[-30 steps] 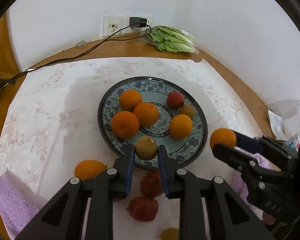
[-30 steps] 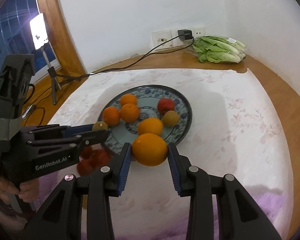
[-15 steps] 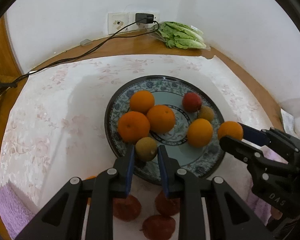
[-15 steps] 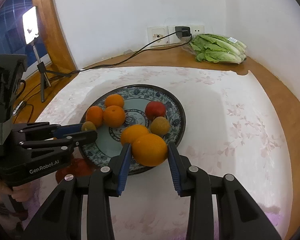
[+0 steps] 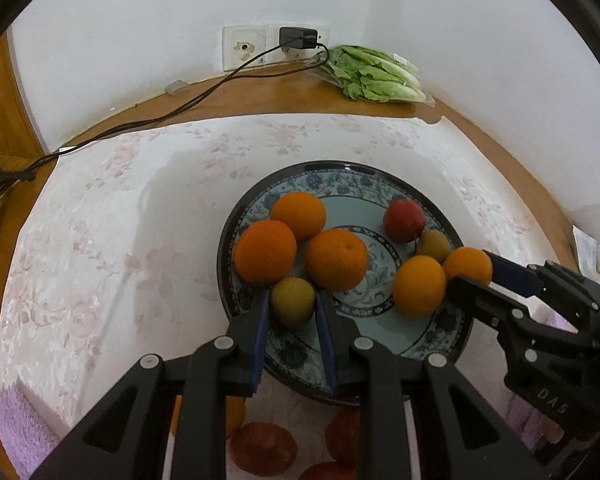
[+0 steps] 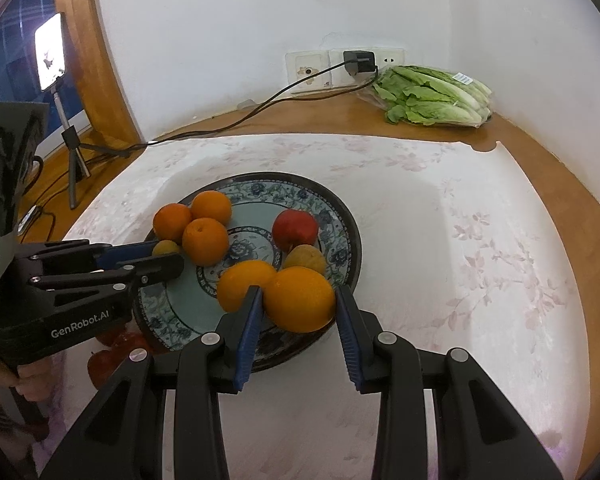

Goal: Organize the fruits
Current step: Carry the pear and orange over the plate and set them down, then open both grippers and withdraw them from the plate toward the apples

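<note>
Holding two fruits over the round blue-patterned ceramic plate (image 5: 342,172), we have our left tool (image 5: 293,308) clamped on a small yellow-green round fruit (image 5: 292,301), right tool (image 6: 300,307) clamped on a smooth orange (image 6: 300,298); six fruits lie plated ahead, red ones (image 5: 262,449) remain beneath the left tool

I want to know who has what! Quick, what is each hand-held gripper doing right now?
Left hand-held gripper: closed on a small yellow-green fruit.
Right hand-held gripper: closed on an orange.
</note>
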`<move>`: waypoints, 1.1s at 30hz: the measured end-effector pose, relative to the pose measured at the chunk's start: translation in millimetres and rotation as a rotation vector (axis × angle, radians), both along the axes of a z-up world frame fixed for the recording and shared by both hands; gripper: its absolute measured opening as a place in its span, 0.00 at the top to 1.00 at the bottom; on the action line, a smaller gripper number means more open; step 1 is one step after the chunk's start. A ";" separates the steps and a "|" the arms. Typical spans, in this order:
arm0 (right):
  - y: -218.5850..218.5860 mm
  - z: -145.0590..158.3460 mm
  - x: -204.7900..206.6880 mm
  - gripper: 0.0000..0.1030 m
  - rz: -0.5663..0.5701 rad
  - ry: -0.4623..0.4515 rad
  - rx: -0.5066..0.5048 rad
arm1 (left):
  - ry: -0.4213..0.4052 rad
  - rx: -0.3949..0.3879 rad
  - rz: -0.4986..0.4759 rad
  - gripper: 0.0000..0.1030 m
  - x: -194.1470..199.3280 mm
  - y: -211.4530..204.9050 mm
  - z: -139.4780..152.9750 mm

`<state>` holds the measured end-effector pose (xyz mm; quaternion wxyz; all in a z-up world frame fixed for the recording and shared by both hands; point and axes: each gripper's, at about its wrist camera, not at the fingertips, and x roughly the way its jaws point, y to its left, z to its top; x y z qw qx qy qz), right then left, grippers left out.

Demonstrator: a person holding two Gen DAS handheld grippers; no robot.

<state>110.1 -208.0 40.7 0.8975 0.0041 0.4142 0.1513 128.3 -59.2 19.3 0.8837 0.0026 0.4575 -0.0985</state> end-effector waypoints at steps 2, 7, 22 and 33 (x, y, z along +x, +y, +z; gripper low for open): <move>-1.5 -0.9 1.3 0.64 -0.006 0.000 -0.001 | -0.001 0.001 -0.001 0.77 0.1 -0.3 -0.5; -3.0 -2.3 2.2 0.64 -0.009 -0.001 0.002 | -0.001 0.001 -0.002 0.76 0.3 -0.6 -0.6; -7.7 1.4 -1.0 0.60 -0.029 0.005 0.034 | -0.011 0.003 -0.016 0.57 -11.7 -3.0 7.6; -11.5 15.5 -19.9 0.56 -0.053 -0.001 0.074 | -0.019 -0.016 -0.006 0.53 -32.3 7.5 22.1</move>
